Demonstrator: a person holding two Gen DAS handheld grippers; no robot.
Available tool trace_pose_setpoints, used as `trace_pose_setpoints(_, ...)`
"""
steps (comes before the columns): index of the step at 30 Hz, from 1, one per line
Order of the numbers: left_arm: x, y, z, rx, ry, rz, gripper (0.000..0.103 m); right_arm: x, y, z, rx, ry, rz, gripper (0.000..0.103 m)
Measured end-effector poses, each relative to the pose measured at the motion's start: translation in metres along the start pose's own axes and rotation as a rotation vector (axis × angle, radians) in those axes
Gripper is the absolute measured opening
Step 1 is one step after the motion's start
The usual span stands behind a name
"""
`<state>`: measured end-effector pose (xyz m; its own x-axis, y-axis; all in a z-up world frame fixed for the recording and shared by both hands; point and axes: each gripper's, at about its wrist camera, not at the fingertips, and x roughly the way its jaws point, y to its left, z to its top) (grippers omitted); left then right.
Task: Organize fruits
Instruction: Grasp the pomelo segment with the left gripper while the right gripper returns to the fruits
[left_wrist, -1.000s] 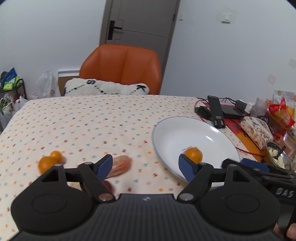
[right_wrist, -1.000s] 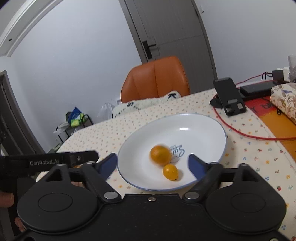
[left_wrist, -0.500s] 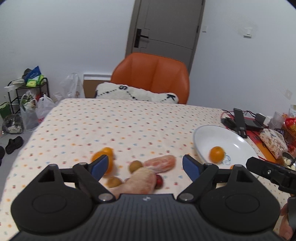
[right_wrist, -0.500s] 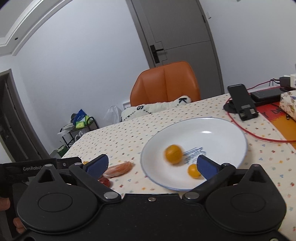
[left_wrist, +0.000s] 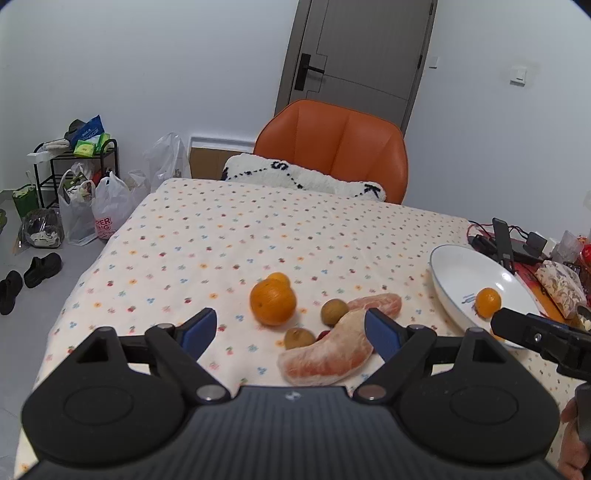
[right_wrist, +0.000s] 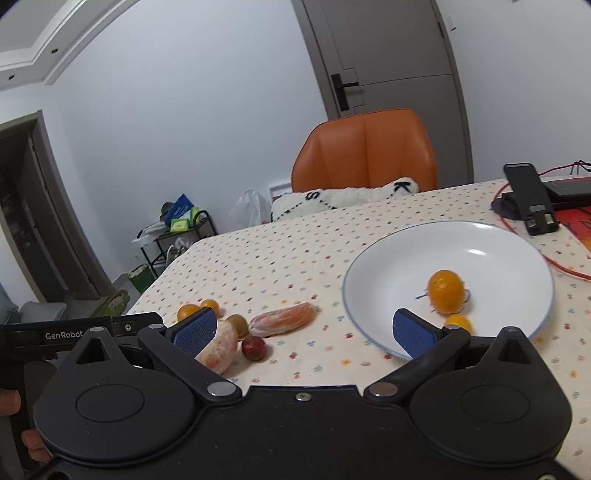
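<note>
Bare tablecloth (left_wrist: 280, 236) beyond clustered fruit (left_wrist: 325, 325).

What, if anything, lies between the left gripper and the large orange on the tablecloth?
Nothing visible does. The left gripper, jaws open, faces the large orange across bare tablecloth; the peeled segment lies off to the right.

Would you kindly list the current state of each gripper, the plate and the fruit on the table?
left gripper: open, empty, above the loose fruit.
right gripper: open, empty.
white plate: upright, holding two oranges.
large orange: whole, on the tablecloth.
peeled citrus segments: peeled, lying on the tablecloth.
door: closed.
</note>
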<state>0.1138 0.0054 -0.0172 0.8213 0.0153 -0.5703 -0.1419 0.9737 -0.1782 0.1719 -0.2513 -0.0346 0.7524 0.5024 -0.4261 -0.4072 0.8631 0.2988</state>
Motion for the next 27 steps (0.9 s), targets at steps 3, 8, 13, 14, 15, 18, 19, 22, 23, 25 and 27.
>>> trace_pose_setpoints(3, 0.0, 0.006, -0.004, -0.008, 0.01, -0.002, 0.086, 0.004, 0.008, -0.002, -0.019, 0.006, 0.006, 0.103)
trace_pose_setpoints(8, 0.0, 0.015, -0.009, -0.015, 0.019, -0.001, 0.086, 0.01, 0.02, -0.006, -0.054, 0.025, 0.016, 0.103)
trace_pose_setpoints(13, 0.001, 0.019, -0.012, -0.022, 0.03, -0.002, 0.086, 0.017, 0.027, -0.008, -0.074, 0.042, 0.032, 0.101)
trace_pose_setpoints(14, 0.001, 0.019, -0.013, -0.021, 0.033, -0.003, 0.086, 0.019, 0.028, -0.008, -0.076, 0.047, 0.035, 0.1)
trace_pose_setpoints(15, 0.002, 0.02, -0.014, -0.021, 0.035, -0.003, 0.086, 0.021, 0.028, -0.009, -0.077, 0.055, 0.037, 0.097)
trace_pose_setpoints(18, 0.006, 0.022, -0.015, -0.03, 0.047, -0.003, 0.086, 0.028, 0.029, -0.011, -0.077, 0.082, 0.04, 0.091)
trace_pose_setpoints(19, 0.007, 0.022, -0.015, -0.032, 0.05, -0.005, 0.086, 0.03, 0.029, -0.012, -0.078, 0.089, 0.04, 0.089)
trace_pose_setpoints(22, 0.011, 0.02, -0.016, -0.028, 0.058, -0.009, 0.086, 0.034, 0.028, -0.013, -0.077, 0.108, 0.048, 0.081)
trace_pose_setpoints(23, 0.012, 0.019, -0.016, -0.026, 0.061, -0.012, 0.086, 0.036, 0.028, -0.014, -0.076, 0.115, 0.052, 0.077)
trace_pose_setpoints(25, 0.014, 0.015, -0.016, -0.02, 0.064, -0.019, 0.086, 0.038, 0.027, -0.015, -0.069, 0.126, 0.057, 0.073)
trace_pose_setpoints(27, 0.016, 0.012, -0.017, -0.016, 0.07, -0.026, 0.086, 0.039, 0.025, -0.015, -0.064, 0.134, 0.062, 0.07)
